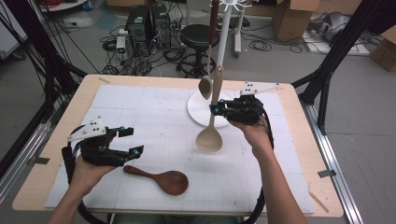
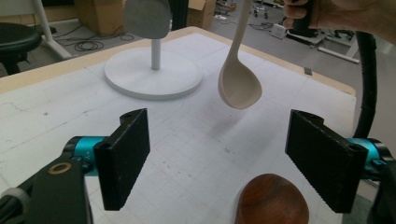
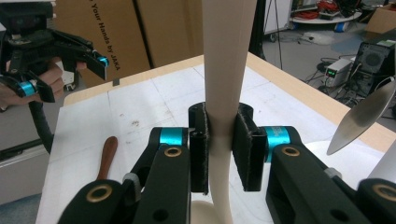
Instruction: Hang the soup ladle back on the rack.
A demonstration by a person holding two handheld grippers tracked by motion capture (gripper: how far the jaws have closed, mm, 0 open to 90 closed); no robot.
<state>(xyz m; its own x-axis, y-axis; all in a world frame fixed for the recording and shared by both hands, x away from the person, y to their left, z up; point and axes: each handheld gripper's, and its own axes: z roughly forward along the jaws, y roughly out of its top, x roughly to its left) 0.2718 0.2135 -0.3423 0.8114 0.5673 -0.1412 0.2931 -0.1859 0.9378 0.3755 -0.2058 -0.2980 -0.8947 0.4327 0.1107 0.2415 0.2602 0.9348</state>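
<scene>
Pale wooden spoon (image 1: 211, 133) hangs upright in the right gripper (image 1: 219, 109), which pinches its handle narrowly between both pads; the bowl points down, below the gripper, and does not touch the desk (image 1: 51, 154). In the right gripper view the handle (image 3: 224, 70) runs straight up between the jaws and leaves the picture at the top, so its upper end is cut off there. The long axis of this spoon is vertical, nearly parallel to the pole of the white rack (image 1: 223, 42), which stands just behind the right gripper on a round base (image 1: 198, 109). Judging from this, the coming move is to lift the spoon toward the hooks above, and the right hand is clearly the nearer one.

Left gripper (image 1: 130, 140) stands wide with nothing between its jaws. A dark wooden spoon (image 1: 161, 179) lies flat on the desk just below and in front of it, with its handle pointing toward this gripper. In the left gripper view its bowl (image 2: 271, 200) is cut off by the lower edge.

Another utensil (image 1: 205, 86) already hangs on the rack; its hook is hard to make out.
</scene>
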